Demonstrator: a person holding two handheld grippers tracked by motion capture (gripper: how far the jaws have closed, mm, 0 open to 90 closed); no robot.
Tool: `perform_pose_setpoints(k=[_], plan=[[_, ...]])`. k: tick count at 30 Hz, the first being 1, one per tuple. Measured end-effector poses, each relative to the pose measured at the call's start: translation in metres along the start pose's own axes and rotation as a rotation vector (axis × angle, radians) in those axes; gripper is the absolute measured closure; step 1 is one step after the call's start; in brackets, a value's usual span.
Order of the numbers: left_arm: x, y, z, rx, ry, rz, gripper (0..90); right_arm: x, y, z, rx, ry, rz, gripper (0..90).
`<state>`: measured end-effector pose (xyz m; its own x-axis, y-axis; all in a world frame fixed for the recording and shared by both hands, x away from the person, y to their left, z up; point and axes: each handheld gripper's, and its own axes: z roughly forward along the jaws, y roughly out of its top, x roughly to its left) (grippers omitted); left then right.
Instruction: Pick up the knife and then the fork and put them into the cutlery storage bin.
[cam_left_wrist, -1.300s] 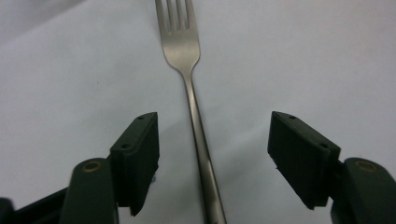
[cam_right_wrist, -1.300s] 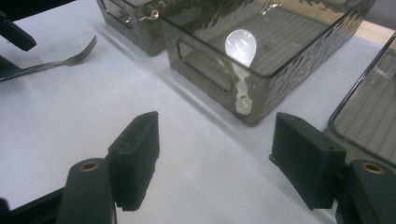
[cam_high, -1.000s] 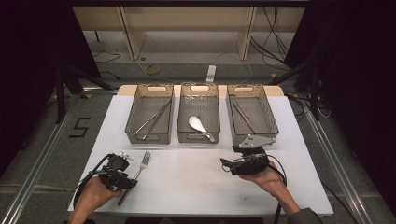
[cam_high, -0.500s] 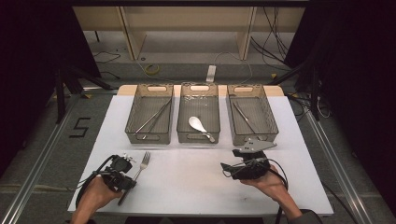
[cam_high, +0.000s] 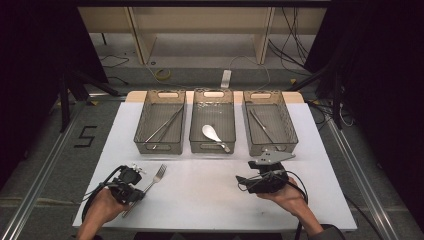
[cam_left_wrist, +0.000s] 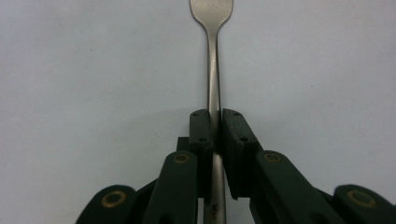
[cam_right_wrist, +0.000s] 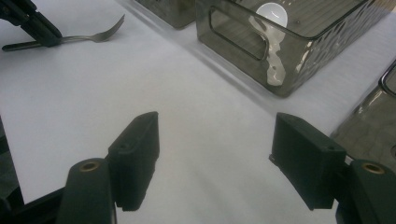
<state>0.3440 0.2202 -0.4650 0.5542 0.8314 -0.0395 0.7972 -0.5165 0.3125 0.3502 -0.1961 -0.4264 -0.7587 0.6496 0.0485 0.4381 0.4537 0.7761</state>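
Observation:
A metal fork (cam_high: 159, 173) lies on the white table at the front left, tines toward the bins. My left gripper (cam_high: 141, 190) sits over its handle. In the left gripper view its jaws have just been closing and the pads (cam_left_wrist: 201, 128) now press on both sides of the fork's handle (cam_left_wrist: 213, 70). My right gripper (cam_high: 241, 182) rests at the front right, pointing left, and stands open (cam_right_wrist: 219, 140) over bare table. From there the fork (cam_right_wrist: 93, 36) and the left gripper (cam_right_wrist: 44, 35) show far off.
Three clear grey bins stand in a row behind: the left bin (cam_high: 160, 146) holds long utensils, the middle bin (cam_high: 212, 148) a white spoon (cam_high: 211, 133), the right bin (cam_high: 272, 148) a thin utensil. White table (cam_high: 210, 205) lies between the grippers. Cables lie on the floor beyond.
Both hands stay where they were. The left gripper's jaws have drawn in around the fork handle, and the fork has not shifted.

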Motion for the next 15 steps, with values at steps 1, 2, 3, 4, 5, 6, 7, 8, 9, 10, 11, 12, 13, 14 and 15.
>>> perform_pose_setpoints(k=[1, 2, 3, 4, 5, 6, 7, 8, 9, 10, 11, 12, 13, 14, 15], plan=[[0.001, 0.000, 0.000, -0.005, -0.005, -0.001, 82.6, 0.000, 0.000, 0.000, -0.001, 0.001, 0.000, 33.0], [0.002, 0.000, 0.000, -0.006, -0.010, 0.004, 82.7, 0.001, 0.000, 0.000, -0.003, 0.002, 0.002, 33.1], [0.001, 0.001, 0.000, -0.014, -0.017, 0.002, 82.7, 0.001, 0.000, 0.000, -0.003, 0.005, 0.002, 33.1], [0.001, 0.001, 0.000, -0.018, -0.028, 0.004, 82.7, 0.001, 0.000, 0.000, -0.002, 0.008, 0.001, 33.1], [0.000, 0.002, -0.001, -0.019, -0.032, 0.011, 82.7, 0.001, 0.000, 0.000, -0.001, 0.008, 0.000, 33.1], [-0.001, 0.003, -0.002, -0.024, -0.034, 0.016, 82.8, 0.001, 0.000, 0.000, -0.001, 0.007, 0.000, 33.1], [-0.001, 0.004, -0.002, -0.030, -0.034, 0.015, 82.8, 0.001, 0.000, 0.000, -0.002, 0.009, 0.001, 33.1], [-0.002, 0.004, -0.004, -0.040, -0.040, 0.012, 82.8, 0.001, 0.000, 0.000, -0.003, 0.010, -0.002, 33.1], [-0.001, 0.005, -0.005, -0.049, -0.046, 0.014, 82.8, 0.001, 0.001, 0.000, -0.005, 0.011, 0.000, 33.1], [-0.001, 0.005, -0.006, -0.052, -0.055, 0.015, 82.8, 0.001, 0.001, 0.000, -0.006, 0.013, 0.001, 33.2], [-0.001, 0.006, -0.007, -0.058, -0.058, 0.018, 82.8, 0.001, 0.001, 0.000, -0.008, 0.015, 0.000, 33.1], [-0.001, 0.006, -0.009, -0.063, -0.059, 0.016, 82.8, 0.002, 0.001, 0.000, -0.010, 0.016, -0.002, 33.2], [-0.002, 0.007, -0.010, -0.066, -0.064, 0.018, 82.8, 0.002, 0.002, 0.000, -0.011, 0.018, -0.002, 33.2], [-0.003, 0.008, -0.011, -0.075, -0.074, 0.023, 82.8, 0.003, 0.002, 0.001, -0.013, 0.021, -0.003, 33.2], [-0.004, 0.009, -0.013, -0.081, -0.079, 0.032, 82.8, 0.004, 0.003, 0.002, -0.012, 0.026, -0.006, 33.2]])
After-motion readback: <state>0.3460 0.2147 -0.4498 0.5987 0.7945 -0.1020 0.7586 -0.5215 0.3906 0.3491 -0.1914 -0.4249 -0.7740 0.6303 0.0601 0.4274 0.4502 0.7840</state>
